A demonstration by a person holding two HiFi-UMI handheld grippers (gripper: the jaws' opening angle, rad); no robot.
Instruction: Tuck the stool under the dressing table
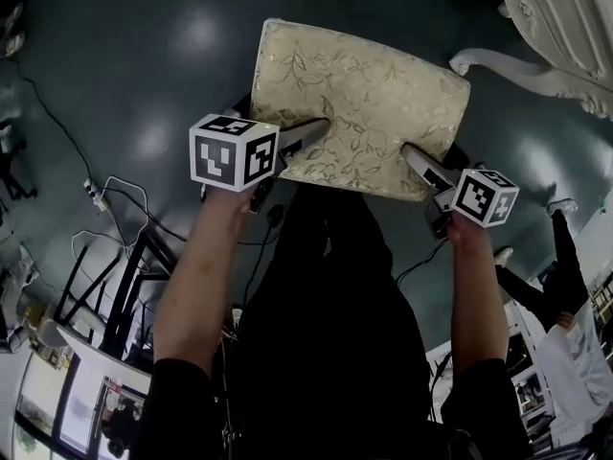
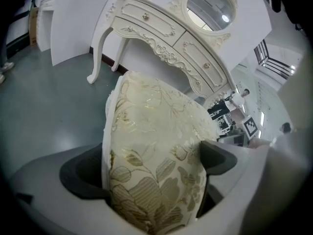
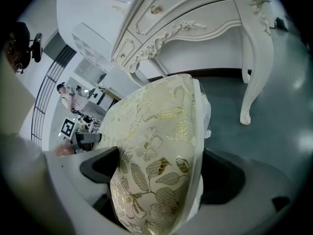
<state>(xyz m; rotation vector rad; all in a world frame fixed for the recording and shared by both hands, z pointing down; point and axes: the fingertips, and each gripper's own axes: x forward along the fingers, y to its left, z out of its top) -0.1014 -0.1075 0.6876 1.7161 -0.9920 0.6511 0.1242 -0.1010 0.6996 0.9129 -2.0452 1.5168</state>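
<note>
The stool (image 1: 359,103) has a cream cushion with a gold leaf pattern and is held off the grey floor in front of me. My left gripper (image 1: 311,137) is shut on the cushion's near left edge, my right gripper (image 1: 417,161) on its near right edge. Both gripper views show the cushion (image 2: 156,160) (image 3: 156,151) pinched between the dark jaws. The white carved dressing table (image 1: 565,27) stands at the top right of the head view. Ahead of both grippers I see its drawers (image 2: 161,38) (image 3: 181,23) and curved legs; an oval mirror (image 2: 210,6) tops it.
Cables (image 1: 115,199) and a black stand (image 1: 124,295) lie on the floor at my left. A person (image 1: 565,295) stands at the lower right. White panels (image 2: 73,28) lean behind the table. The table's leg (image 3: 254,72) comes down right of the stool.
</note>
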